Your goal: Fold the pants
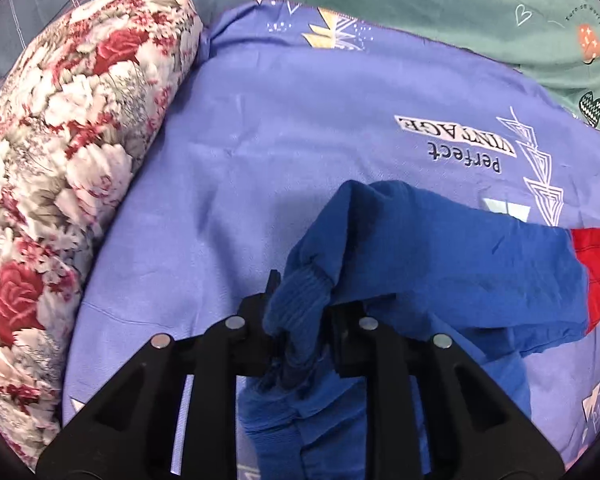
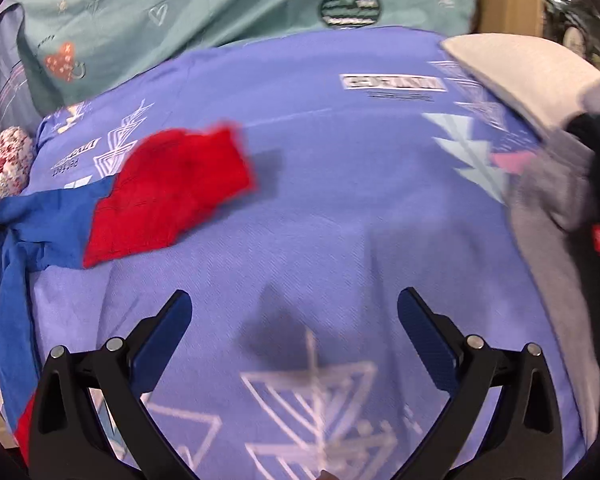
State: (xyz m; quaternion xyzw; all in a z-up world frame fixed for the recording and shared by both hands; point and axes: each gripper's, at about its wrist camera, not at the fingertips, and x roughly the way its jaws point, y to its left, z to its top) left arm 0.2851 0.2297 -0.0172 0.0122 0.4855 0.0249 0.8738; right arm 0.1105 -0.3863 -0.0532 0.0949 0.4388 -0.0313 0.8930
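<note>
The pants [image 1: 440,256] are blue with a red lower part [image 1: 598,264] and lie on a lilac printed bedsheet [image 1: 280,152]. My left gripper [image 1: 300,320] is shut on the blue ribbed hem of the pants and holds it bunched above the sheet. In the right wrist view the pants [image 2: 52,220] stretch from the left edge, with the red part [image 2: 172,192] spread on the sheet [image 2: 340,200]. My right gripper [image 2: 294,308] is open and empty over bare sheet, to the right of the pants.
A floral rolled pillow [image 1: 72,160] lies along the left. A green printed blanket [image 1: 480,8] lies at the back. A white pillow [image 2: 532,76] and grey and black clothing [image 2: 556,216] sit at the right edge.
</note>
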